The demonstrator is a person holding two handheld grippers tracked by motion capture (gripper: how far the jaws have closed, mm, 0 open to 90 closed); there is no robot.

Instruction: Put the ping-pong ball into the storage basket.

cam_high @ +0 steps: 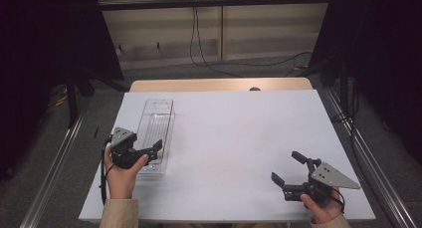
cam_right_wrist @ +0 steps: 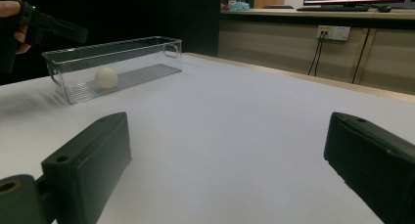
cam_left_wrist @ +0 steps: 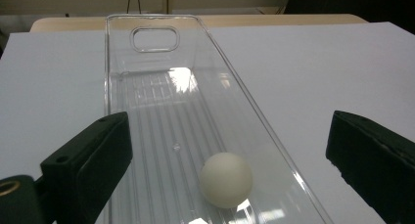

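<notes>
High view: at the tabletop's left edge, near the front corner, the left gripper hangs over the near end of a clear plastic bin, its jaws spread wide with nothing between them. Left gripper view looks down on a white ball resting free on the bin's ribbed floor, close to that near end. The placing step looks complete; the next move probably calls for lifting this gripper clear without nudging the bin. Near the front right corner, the right gripper rests open and empty.
</notes>
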